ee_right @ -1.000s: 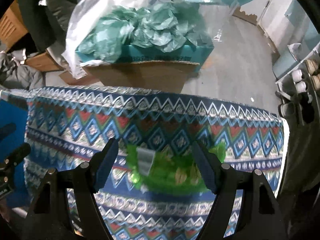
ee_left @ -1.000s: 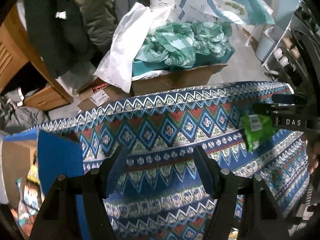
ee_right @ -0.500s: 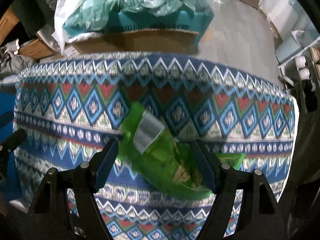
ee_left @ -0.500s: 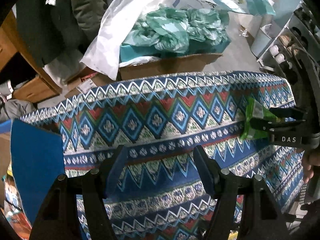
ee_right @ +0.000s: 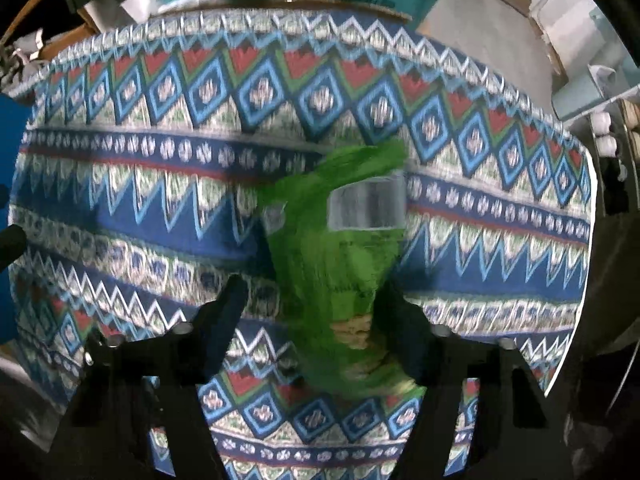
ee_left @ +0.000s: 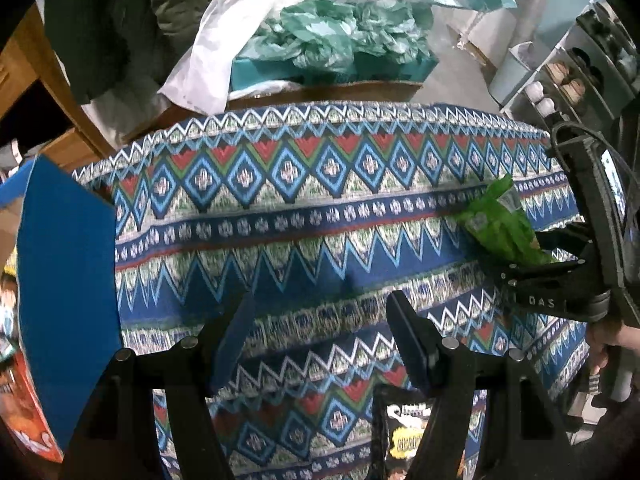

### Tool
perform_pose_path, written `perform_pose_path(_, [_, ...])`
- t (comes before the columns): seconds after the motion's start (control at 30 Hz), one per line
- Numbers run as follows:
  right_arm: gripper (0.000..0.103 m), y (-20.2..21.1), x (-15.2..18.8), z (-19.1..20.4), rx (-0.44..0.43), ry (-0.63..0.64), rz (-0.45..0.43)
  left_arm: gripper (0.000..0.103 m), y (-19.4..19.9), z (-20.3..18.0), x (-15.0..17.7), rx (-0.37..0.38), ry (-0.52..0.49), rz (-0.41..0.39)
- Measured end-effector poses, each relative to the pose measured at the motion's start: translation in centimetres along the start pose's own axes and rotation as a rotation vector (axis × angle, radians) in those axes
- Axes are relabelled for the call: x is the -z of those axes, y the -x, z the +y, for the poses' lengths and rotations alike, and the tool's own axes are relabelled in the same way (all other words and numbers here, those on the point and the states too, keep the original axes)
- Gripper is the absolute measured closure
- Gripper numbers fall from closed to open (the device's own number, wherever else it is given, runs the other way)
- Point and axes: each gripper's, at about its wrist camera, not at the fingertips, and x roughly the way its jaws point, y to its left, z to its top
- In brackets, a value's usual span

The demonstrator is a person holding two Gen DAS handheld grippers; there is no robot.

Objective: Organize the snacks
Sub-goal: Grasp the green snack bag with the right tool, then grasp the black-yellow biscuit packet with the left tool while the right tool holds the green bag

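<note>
A green snack bag (ee_right: 340, 264) lies on the patterned tablecloth (ee_right: 160, 184), right of centre in the left wrist view, and your right gripper (ee_right: 316, 312) is closing its jaws around it. The bag sits between the fingers, a silver label patch on its upper face, though motion blur hides whether the pads have bitten yet. You appear to come at it from straight above, the way that suits a limp, crinkly pouch: it can be pinched across its width without sliding over the cloth.

From the left wrist view the same bag (ee_left: 500, 232) pokes up out of the right gripper's (ee_left: 532, 268) black fingers, and part of your hand (ee_left: 608, 344) shows below the handle at the frame's edge.

Your left gripper (ee_left: 320, 332) hangs partly open with nothing between its fingers, over bare cloth mid-table, likely waiting its turn. Just below its right finger a dark snack packet with yellow print (ee_left: 404, 436) peeks in, probably another item to sort. At the left, a blue box flap (ee_left: 68, 280) stands beside an orange printed carton (ee_left: 24, 408), plausibly where snacks are meant to go.

Beyond the table's far edge, a cardboard box (ee_left: 320, 92) holds crumpled teal plastic (ee_left: 340, 36) and a white bag (ee_left: 216, 40). Dark coats (ee_left: 120, 20) hang behind, and shelves (ee_left: 580, 76) line the right wall.
</note>
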Motion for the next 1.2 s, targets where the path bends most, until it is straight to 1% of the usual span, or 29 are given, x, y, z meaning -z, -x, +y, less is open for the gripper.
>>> perform_pose_path(0.03, [0.055, -0.2, 0.5, 0.0, 0.003, -0.004, 0.007, 0.033, 0.1, -0.1, 0.4, 0.002, 0.002, 0.003])
perform_pose_path(0.13, [0.06, -0.6, 2.4, 0.0, -0.025, -0.036, 0.022, 0.033, 0.3, -0.2, 1.6, 0.023, 0.018, 0.016])
perform_pose_path(0.23, [0.065, -0.6, 4.5, 0.2, -0.031, -0.065, 0.003, 0.033, 0.6, -0.5, 2.6, 0.038, 0.033, 0.028])
perform_pose_path(0.33, [0.069, -0.1, 6.8, 0.3, -0.059, -0.114, -0.019, 0.033, 0.9, -1.1, 3.6, 0.055, 0.043, 0.035])
perform_pose_path(0.47, [0.07, 0.8, 10.4, 0.6, -0.105, -0.152, -0.032, 0.033, 1.5, -1.9, 4.9, 0.085, 0.053, 0.048])
perform_pose_path(0.5, [0.07, 1.0, 11.4, 0.9, -0.107, -0.156, -0.037, 0.031, 1.5, -2.2, 5.3, 0.089, 0.052, 0.053])
perform_pose_path(0.53, [0.07, 1.3, 12.4, 1.1, -0.109, -0.161, -0.041, 0.03, 1.6, -2.4, 5.6, 0.089, 0.05, 0.056])
perform_pose_path(0.57, [0.07, 1.6, 14.1, 1.0, -0.114, -0.168, -0.046, 0.028, 1.7, -2.7, 5.9, 0.086, 0.046, 0.055])
perform_pose_path(0.63, [0.07, 2.1, 15.9, 1.3, -0.122, -0.182, -0.051, 0.028, 1.9, -3.3, 6.4, 0.077, 0.038, 0.051])
perform_pose_path(0.73, [0.07, 2.9, 18.5, 1.5, -0.13, -0.192, -0.052, 0.027, 2.0, -4.2, 7.3, 0.083, 0.02, 0.061])
perform_pose_path(0.8, [0.07, 3.6, 19.2, 1.4, -0.125, -0.186, -0.05, 0.024, 2.1, -4.8, 8.0, 0.087, 0.011, 0.069])
perform_pose_path(0.93, [0.07, 4.4, 20.9, 2.2, -0.11, -0.178, -0.047, 0.023, 2.0, -5.7, 8.9, 0.082, -0.012, 0.08])
perform_pose_path(1.03, [0.07, 4.8, 20.8, 3.3, -0.114, -0.183, -0.046, 0.023, 1.7, -6.3, 9.5, 0.089, -0.02, 0.098])
perform_pose_path(1.13, [0.07, 5.5, 22.1, 4.4, -0.118, -0.183, -0.043, 0.022, 1.1, -6.6, 10.1, 0.102, -0.01, 0.122])
perform_pose_path(1.2, [0.07, 5.7, 22.3, 4.8, -0.119, -0.19, -0.043, 0.022, 0.5, -6.8, 10.4, 0.106, -0.013, 0.143])
